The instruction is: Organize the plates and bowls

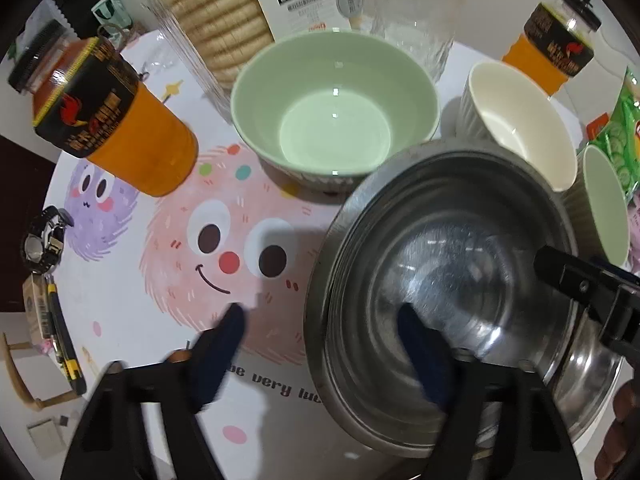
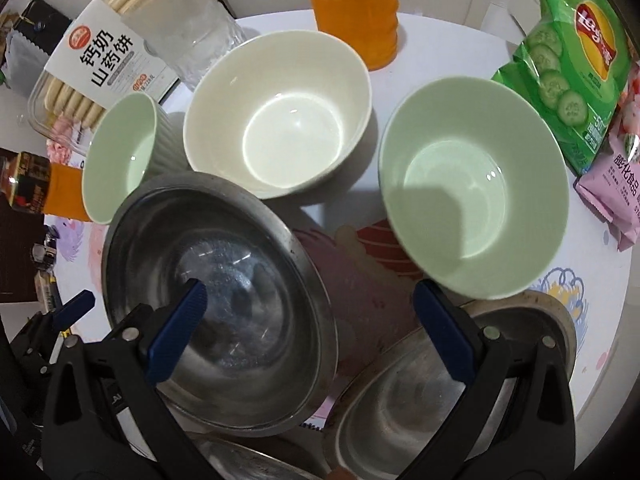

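Table [image 1: 132, 344]: round and white, printed with a pink smiling fuzzy face and a purple one; it carries everything below.
Steel bowl [image 1: 444, 304]: the biggest dish, toward the near edge of the table; it looks like more than one nested, though I cannot tell how many. In the right wrist view it sits lower left [image 2: 216, 292].
Second steel bowl [image 2: 420, 404]: just right of the first, at the near edge, partly under the right claw.
Green bowl [image 1: 334, 110]: mid-table, behind the steel bowl, upright.
Cream bowl [image 2: 276, 114]: between two green ones, ribbed outside; rims close together.
Other green bowl [image 2: 474, 188]: toward the right edge, beside the chip bag.
Biscuit box [image 2: 96, 68]: far left edge, with a clear glass [image 2: 188, 28] beside it.
Orange bottles [image 1: 116, 120]: one at the left edge; another [image 2: 354, 12] at the far edge.
Chip bag [image 2: 572, 60]: green, at the far right edge.
Left claw [image 1: 320, 344]: spread wide, one blue finger inside the steel bowl, the other outside over the pink face; whether either touches the rim, I cannot tell.
Right claw [image 2: 312, 332]: spread wide, holding nothing, above the gap between the two steel bowls.
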`<state>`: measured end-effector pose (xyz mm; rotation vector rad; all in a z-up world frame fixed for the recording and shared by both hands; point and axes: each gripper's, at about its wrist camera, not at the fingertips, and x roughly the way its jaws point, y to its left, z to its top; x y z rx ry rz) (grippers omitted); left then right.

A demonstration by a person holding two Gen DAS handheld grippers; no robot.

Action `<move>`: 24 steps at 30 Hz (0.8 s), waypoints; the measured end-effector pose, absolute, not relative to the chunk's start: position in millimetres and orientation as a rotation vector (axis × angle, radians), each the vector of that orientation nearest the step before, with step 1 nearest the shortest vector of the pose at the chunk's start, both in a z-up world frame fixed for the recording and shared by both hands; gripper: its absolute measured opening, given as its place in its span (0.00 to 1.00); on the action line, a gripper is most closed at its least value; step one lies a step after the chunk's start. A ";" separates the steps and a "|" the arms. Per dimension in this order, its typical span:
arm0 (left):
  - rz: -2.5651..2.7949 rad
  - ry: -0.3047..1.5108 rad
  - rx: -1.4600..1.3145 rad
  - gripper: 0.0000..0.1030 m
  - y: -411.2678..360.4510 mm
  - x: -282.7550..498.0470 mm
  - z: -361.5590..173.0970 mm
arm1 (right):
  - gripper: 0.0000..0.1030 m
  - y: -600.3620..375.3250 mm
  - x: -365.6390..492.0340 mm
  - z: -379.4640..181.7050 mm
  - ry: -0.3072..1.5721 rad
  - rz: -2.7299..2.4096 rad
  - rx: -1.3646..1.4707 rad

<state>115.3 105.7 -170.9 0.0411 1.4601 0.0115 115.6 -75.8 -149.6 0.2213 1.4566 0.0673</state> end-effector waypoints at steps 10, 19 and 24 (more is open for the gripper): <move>0.038 1.480 0.064 0.26 98.5 113.0 -184.0 | 0.27 -77.4 112.3 -157.0 1.505 0.077 0.258; 0.031 1.439 0.062 0.25 104.9 119.0 -166.8 | 0.20 -85.5 105.7 -141.6 1.471 0.087 0.363; 0.022 1.418 0.068 0.25 104.8 102.0 -148.2 | 0.20 -87.4 99.2 -122.1 1.464 0.095 0.393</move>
